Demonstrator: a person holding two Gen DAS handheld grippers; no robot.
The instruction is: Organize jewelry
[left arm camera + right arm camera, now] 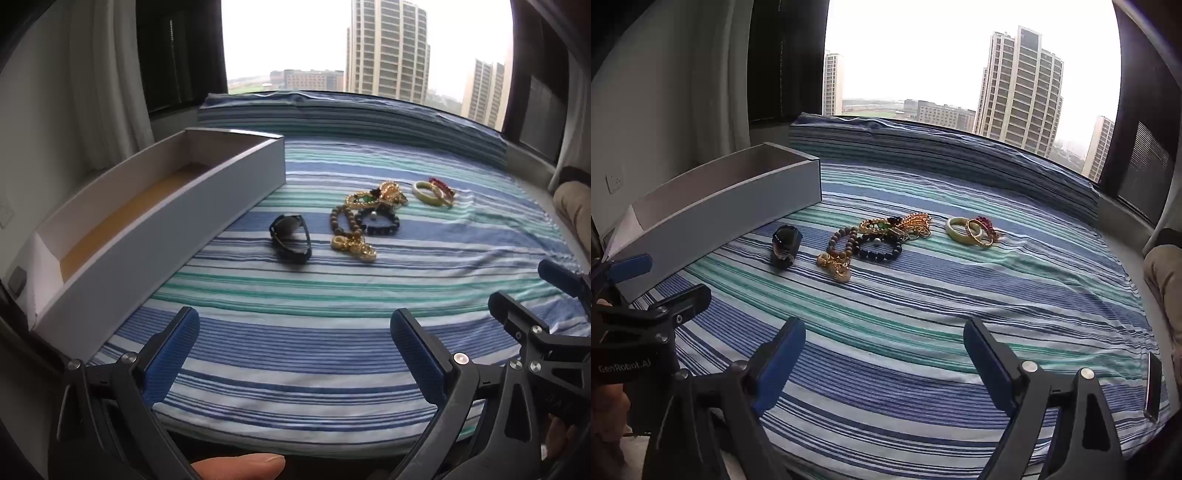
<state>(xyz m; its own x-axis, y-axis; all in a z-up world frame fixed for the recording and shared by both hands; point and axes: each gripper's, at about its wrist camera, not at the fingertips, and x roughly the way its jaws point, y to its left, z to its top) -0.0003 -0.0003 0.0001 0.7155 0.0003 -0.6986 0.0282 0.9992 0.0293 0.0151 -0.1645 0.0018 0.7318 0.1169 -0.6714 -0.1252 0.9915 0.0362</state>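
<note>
A pile of jewelry (369,214) lies mid-bed on the striped sheet (295,295): gold pieces, brown and black bead bracelets. It also shows in the right wrist view (875,240). A black watch-like band (291,238) (785,245) lies left of it. Green, gold and red bangles (434,192) (973,230) lie to the right. A long white open box (147,229) (713,206) stands at the left, empty. My left gripper (293,325) is open and empty, short of the jewelry. My right gripper (884,332) is open and empty too.
A striped bolster (351,118) runs along the window behind the bed. A curtain (103,74) and wall socket (614,182) are at the left. A person's knee (1165,273) is at the right. A phone-like slab (1152,384) lies at the bed's right front.
</note>
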